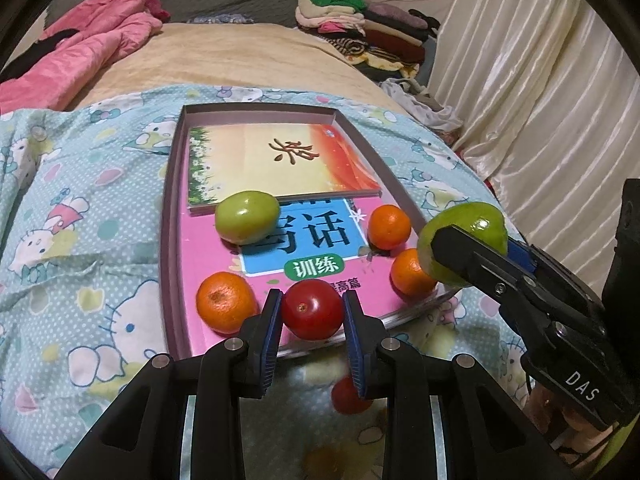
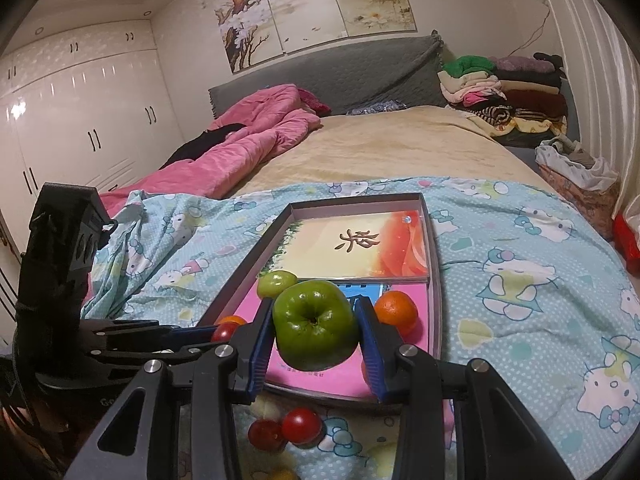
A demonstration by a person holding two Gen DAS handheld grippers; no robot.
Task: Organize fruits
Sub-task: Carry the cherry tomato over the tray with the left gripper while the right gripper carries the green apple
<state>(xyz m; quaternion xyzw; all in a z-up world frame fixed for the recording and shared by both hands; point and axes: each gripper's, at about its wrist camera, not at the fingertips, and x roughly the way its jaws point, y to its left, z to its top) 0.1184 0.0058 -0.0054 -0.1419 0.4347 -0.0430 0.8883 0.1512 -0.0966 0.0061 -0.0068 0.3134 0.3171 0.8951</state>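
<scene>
My left gripper (image 1: 313,310) is shut on a red cherry tomato (image 1: 312,309), held over the near edge of a shallow grey box (image 1: 170,216) lined with books. My right gripper (image 2: 316,326) is shut on a large green apple (image 2: 316,326), seen at the box's right side as the green apple (image 1: 464,248). Inside the box lie a small green fruit (image 1: 247,216), an orange (image 1: 225,307) at the near left and two oranges (image 1: 390,227) (image 1: 410,272) on the right. Loose tomatoes (image 2: 301,426) (image 2: 266,435) rest on the quilt below the grippers.
The box sits on a light blue cartoon-print quilt (image 2: 520,280) on a bed. A pink duvet (image 2: 248,140) lies at the far left, folded clothes (image 2: 504,92) are stacked at the far right, and a cream curtain (image 1: 540,80) hangs along the right side.
</scene>
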